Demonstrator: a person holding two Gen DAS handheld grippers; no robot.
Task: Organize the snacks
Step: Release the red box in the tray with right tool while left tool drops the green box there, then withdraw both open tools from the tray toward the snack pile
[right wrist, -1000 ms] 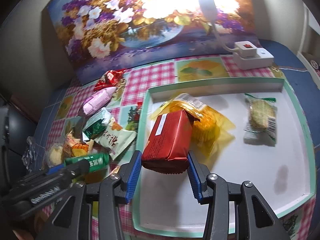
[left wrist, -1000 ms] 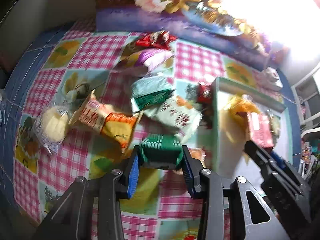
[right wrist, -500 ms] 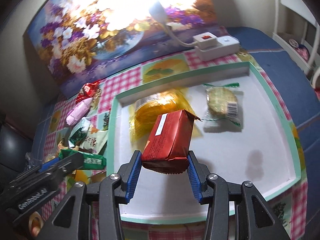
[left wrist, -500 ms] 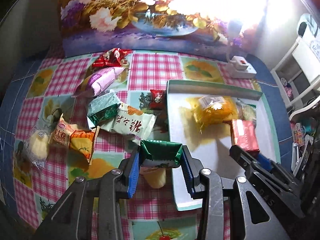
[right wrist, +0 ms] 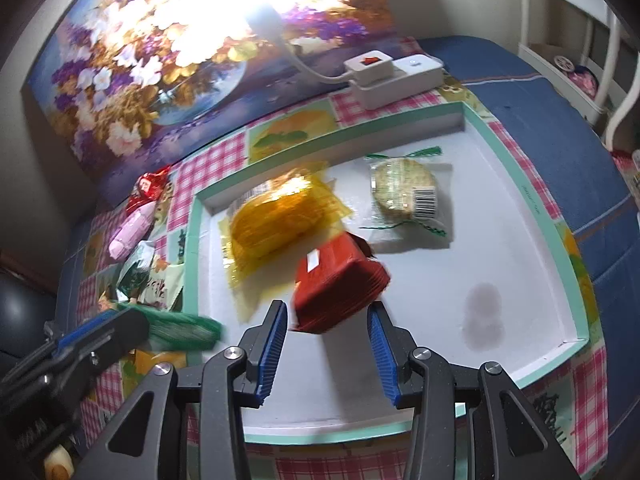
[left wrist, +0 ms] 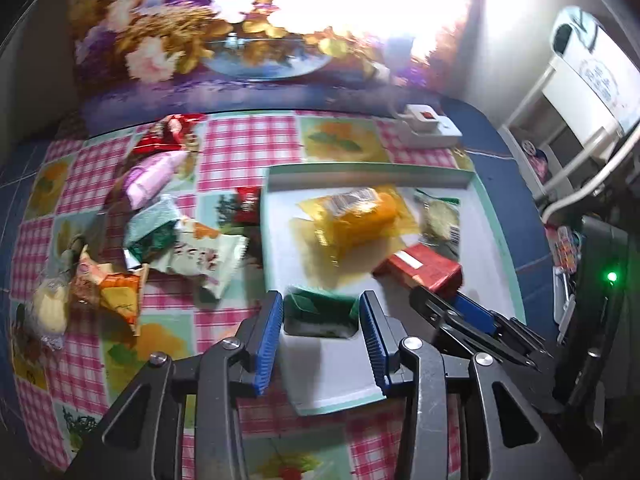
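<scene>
The left gripper [left wrist: 321, 316] sits at the bottom of the left view, and its blue fingers [left wrist: 267, 334] pinch a dark green snack pack [left wrist: 320, 305] from both sides. The pack hangs over the near left corner of the white tray with a mint green rim [left wrist: 502, 240].

The right gripper [right wrist: 327, 340] sits at the bottom of the right view. Its fingers are spread wide, and the shiny red snack brick [right wrist: 340, 280] sits between their tips; it looks blurry, and I cannot tell if the fingers touch it. The brick is over the white tray floor, near the middle.

At 11 o'clock from the brick lies a yellow crinkly cake bag [right wrist: 276, 220], touching it or just beside it. At 1 o'clock lies a round pale cracker in a clear wrapper [right wrist: 404, 196].

Left of the tray, on the counter with its pink checked cloth [left wrist: 248, 148], more snacks lie in a loose pile [left wrist: 188, 248].

Farthest back, at 12 o'clock, a white power strip [right wrist: 396, 70] sits by a big flower picture [right wrist: 160, 80].
</scene>
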